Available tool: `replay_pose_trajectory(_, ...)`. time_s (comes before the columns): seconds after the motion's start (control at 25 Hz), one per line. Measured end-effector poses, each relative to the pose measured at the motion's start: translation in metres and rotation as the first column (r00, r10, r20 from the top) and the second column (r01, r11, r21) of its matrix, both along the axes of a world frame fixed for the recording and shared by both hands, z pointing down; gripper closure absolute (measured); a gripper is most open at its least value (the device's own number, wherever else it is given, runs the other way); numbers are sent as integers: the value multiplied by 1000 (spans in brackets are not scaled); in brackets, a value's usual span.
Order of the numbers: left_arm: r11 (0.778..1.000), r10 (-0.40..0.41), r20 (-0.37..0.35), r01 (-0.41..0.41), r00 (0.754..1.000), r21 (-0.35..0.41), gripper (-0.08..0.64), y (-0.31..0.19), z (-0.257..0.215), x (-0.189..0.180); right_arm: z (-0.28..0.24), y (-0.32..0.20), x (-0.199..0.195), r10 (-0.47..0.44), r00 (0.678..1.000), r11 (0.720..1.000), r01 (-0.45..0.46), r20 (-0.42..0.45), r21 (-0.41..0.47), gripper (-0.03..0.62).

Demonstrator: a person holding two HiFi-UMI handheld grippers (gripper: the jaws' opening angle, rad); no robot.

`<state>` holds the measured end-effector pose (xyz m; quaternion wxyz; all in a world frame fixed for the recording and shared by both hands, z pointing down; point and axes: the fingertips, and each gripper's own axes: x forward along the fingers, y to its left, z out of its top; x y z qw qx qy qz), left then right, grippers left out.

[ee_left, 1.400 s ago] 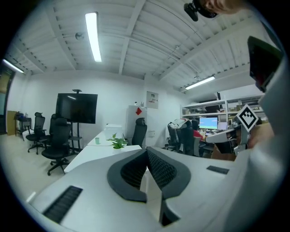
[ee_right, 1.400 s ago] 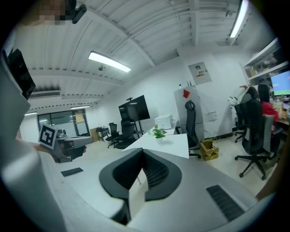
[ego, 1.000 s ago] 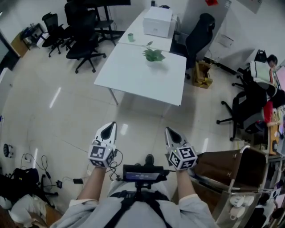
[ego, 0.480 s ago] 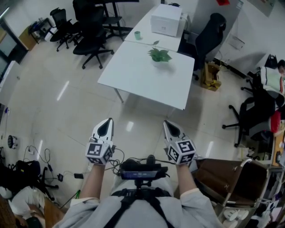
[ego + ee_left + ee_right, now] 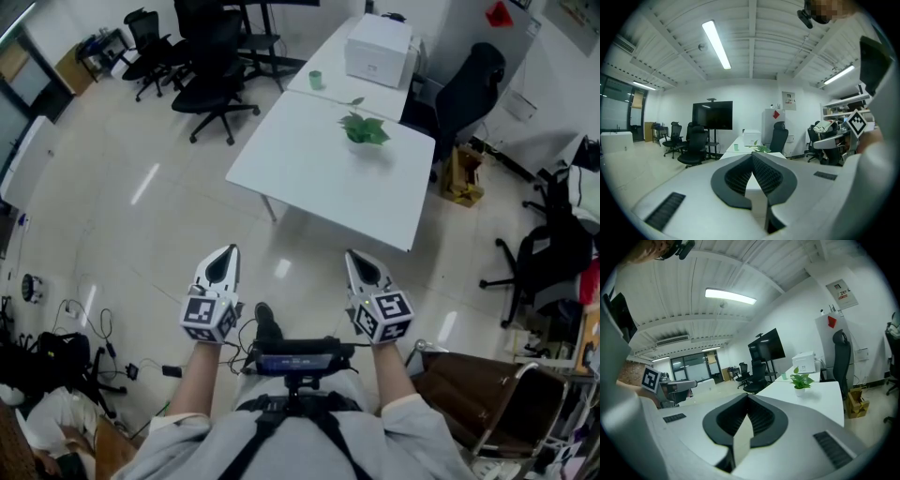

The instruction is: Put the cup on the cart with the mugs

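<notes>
A small green cup (image 5: 316, 80) stands on the far white table (image 5: 319, 169), left of a white box (image 5: 380, 52) and beyond a potted plant (image 5: 364, 129). In the left gripper view the cup (image 5: 736, 147) is tiny and far off; the right gripper view also shows the cup (image 5: 784, 376). My left gripper (image 5: 225, 255) and right gripper (image 5: 357, 258) are held side by side over the floor, well short of the table, both shut and empty. Only a corner of the brown cart (image 5: 478, 389) shows at the lower right; no mugs are visible.
Black office chairs (image 5: 216, 80) stand left of the table, and another black chair (image 5: 473, 84) stands to its right. Cables and bags (image 5: 56, 361) lie on the floor at lower left. Shiny tiled floor (image 5: 141, 225) lies between me and the table.
Both grippers have moved forward toward the white table, which now sits lower and further right in view. The cart with its mugs has slid almost out at the lower right.
</notes>
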<state>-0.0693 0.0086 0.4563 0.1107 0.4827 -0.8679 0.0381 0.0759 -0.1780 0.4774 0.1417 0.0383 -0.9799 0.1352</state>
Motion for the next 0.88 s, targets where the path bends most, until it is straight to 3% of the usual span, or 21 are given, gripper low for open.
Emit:
replay_pose_trajectory(0.52, 999, 14, 15, -14, 1000, 35, 557, 58, 2, -206, -4, 43, -211, 64, 998, 997, -65, 15, 29, 591)
replay_pose_trajectory(0.88, 1000, -12, -11, 12, 1000, 27, 557, 82, 9, -317, 10, 56, -319, 72, 997, 997, -72, -21, 24, 591)
